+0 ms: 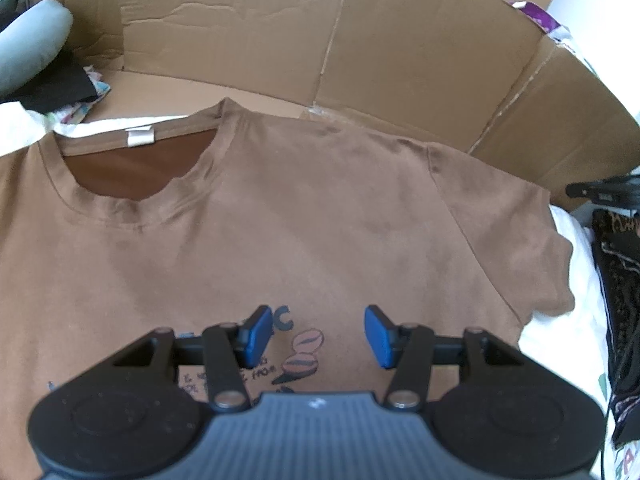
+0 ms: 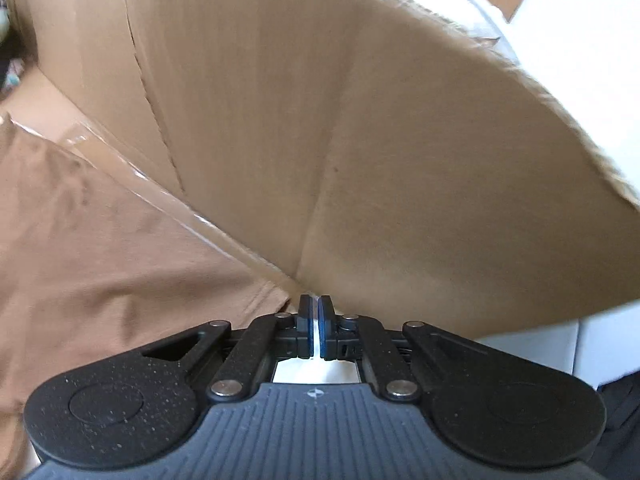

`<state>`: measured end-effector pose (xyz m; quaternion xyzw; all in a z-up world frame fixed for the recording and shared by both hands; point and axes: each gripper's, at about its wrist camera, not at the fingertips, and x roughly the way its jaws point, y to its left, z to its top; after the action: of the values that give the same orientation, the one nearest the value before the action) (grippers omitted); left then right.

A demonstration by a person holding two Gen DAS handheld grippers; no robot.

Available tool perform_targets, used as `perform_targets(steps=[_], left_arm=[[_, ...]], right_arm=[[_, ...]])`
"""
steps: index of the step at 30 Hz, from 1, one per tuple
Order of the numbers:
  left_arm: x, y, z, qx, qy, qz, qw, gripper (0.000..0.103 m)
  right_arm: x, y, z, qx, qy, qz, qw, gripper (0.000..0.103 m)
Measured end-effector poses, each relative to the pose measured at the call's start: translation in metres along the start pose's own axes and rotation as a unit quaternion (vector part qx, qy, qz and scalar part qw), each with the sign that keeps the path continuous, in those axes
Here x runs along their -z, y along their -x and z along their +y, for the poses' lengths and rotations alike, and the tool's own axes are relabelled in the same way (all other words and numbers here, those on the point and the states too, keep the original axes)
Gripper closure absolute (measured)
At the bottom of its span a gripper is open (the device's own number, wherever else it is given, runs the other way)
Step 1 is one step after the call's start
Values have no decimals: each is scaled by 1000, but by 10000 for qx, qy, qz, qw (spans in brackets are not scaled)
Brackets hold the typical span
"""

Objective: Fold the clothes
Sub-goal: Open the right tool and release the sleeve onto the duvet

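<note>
A brown T-shirt lies flat and face up on a white sheet, collar toward the far left, with a coffee-bean print on the chest. My left gripper hovers over that print, its blue pads wide apart with nothing between them. In the right wrist view the shirt's sleeve fills the lower left. My right gripper sits just off the sleeve's hem, shut with only a thin slit between its pads, and white sheet shows through the slit.
A flattened cardboard box stands behind the shirt, and its flap looms right in front of the right gripper. A pale cushion and dark cloth lie at far left. Dark patterned fabric lies at the right edge.
</note>
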<state>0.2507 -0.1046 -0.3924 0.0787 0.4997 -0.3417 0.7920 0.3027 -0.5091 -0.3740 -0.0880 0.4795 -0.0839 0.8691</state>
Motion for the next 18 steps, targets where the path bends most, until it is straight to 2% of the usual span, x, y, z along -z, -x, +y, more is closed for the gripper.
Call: perform_targets(steps=[1, 4, 8, 12, 15, 18], left_arm=[[0, 0, -2, 15, -24, 1, 10000, 49], [-2, 0, -9, 48, -167, 6, 9998, 49], [-10, 1, -18, 100, -348, -6, 9993, 49], [-16, -1, -32, 243, -647, -10, 9976, 49], [-16, -8, -44, 253, -916, 62, 9955, 49], [-18, -13, -52, 315, -972, 53, 9948, 49]], right_arm=[[3, 6, -2, -69, -122, -51, 9999, 97], [13, 26, -5, -322, -596, -249, 9974, 73], [28, 43, -4, -597, -1200, -385, 9902, 67], [42, 49, 1, -671, -1887, -477, 9786, 62], [50, 44, 10, -707, -1977, -468, 9766, 60], [58, 39, 20, -743, -2067, -459, 9745, 60]])
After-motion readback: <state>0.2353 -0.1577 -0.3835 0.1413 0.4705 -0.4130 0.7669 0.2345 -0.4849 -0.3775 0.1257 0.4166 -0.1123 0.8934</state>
